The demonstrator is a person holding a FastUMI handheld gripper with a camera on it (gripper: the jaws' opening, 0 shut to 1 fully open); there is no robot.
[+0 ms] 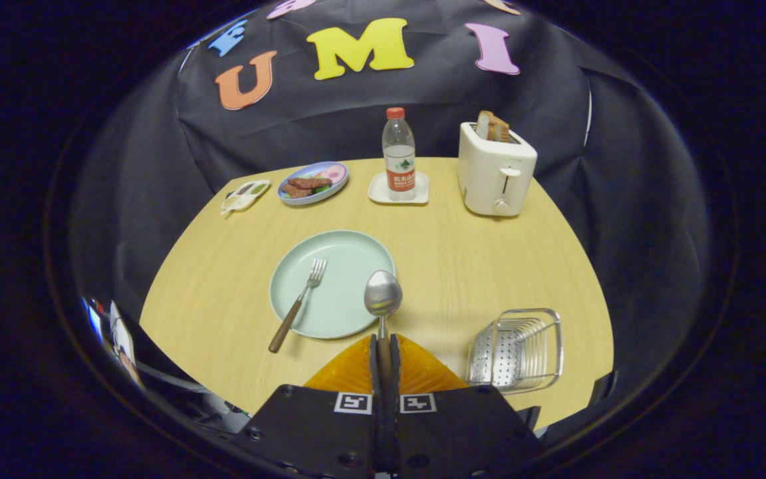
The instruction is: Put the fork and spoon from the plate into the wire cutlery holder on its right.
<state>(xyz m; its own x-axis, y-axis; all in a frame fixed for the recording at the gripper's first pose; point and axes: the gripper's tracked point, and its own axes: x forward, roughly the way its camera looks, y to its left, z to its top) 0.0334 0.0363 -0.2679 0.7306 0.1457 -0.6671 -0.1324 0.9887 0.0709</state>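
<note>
Silver spoon (383,295) pinched by its handle in the hand-held gripper (385,346) | fork (298,304) on green plate (346,313) at 11 o'clock | wire cutlery holder (517,348) at 3 o'clock

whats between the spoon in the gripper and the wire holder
Nothing: in the gripper view, bare wooden table separates the spoon, clamped by its handle in the gripper, from the wire cutlery holder to its right.

The camera rides on the gripper (385,346), above the near edge of the bench (489,266), looking forward and down along the closed jaws toward the far wall, taking in the whole benchtop.
</note>
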